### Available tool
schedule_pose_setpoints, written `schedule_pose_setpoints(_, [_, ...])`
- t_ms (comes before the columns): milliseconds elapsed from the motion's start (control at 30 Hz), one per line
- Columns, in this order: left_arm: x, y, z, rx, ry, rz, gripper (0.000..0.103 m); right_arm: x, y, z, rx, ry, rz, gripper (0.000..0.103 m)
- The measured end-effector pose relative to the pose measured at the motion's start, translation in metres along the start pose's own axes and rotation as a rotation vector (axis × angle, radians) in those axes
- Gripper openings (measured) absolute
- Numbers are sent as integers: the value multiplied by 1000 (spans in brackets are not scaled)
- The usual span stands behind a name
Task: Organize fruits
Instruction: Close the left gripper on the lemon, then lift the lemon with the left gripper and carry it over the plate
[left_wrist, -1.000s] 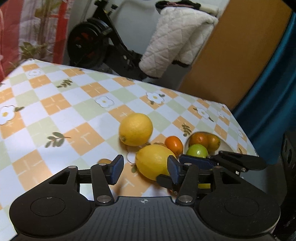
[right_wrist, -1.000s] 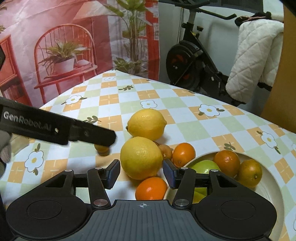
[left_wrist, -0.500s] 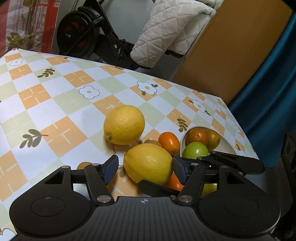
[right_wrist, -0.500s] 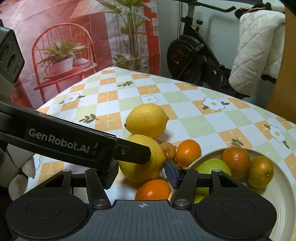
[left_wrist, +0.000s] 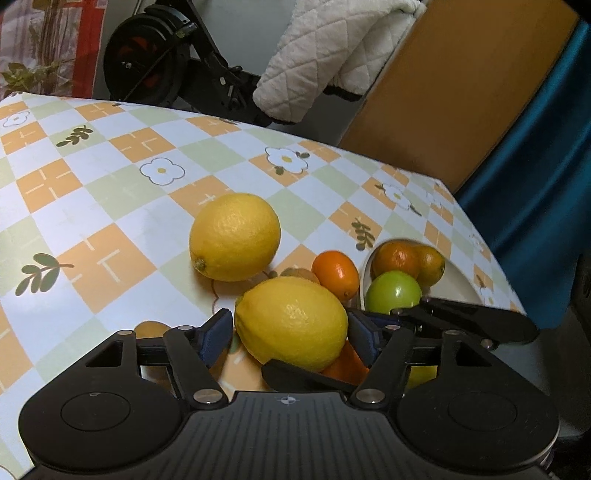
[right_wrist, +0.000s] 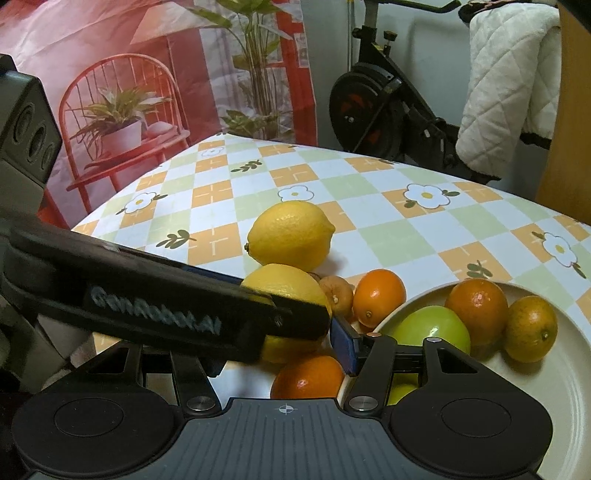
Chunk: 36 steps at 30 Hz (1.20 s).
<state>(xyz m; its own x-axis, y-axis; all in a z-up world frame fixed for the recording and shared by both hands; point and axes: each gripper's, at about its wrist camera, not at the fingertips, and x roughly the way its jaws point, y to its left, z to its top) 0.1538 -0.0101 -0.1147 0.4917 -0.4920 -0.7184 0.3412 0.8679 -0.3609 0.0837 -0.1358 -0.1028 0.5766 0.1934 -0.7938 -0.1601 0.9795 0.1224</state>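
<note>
Two lemons lie on the checked tablecloth. The far lemon (left_wrist: 234, 236) (right_wrist: 291, 234) lies free. The near lemon (left_wrist: 291, 321) (right_wrist: 284, 286) sits between the blue pads of my left gripper (left_wrist: 290, 336), whose jaws are opening; a thin gap shows on each side. One left finger (right_wrist: 166, 302) crosses the right wrist view and hides the lemon's front. My right gripper (right_wrist: 280, 350) is open just behind that lemon, above an orange (right_wrist: 308, 376). A cream plate (right_wrist: 554, 387) (left_wrist: 458, 284) holds a green apple (right_wrist: 432, 326) and two oranges (right_wrist: 476, 310).
A small orange (right_wrist: 378, 297) and a brownish little fruit (right_wrist: 336, 293) lie between the lemons and the plate. The right gripper's black fingers (left_wrist: 480, 321) reach across the left wrist view. Beyond the table stand an exercise bike (left_wrist: 155, 70) and a quilted white blanket (left_wrist: 325, 55).
My left gripper has come forward and down around the near lemon, and its jaws have spread wider. Its finger now crosses the right wrist view. The right gripper has hardly moved.
</note>
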Motion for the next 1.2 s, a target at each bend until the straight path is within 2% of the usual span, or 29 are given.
schedule_pose_setpoints(533, [-13, -7, -5, 31, -20, 22, 69, -11, 3, -2, 19, -16, 14, 51])
schedule_pose_setpoints(1200, [-40, -39, -4, 98, -60, 45, 69, -51, 6, -6, 30, -99, 13, 51])
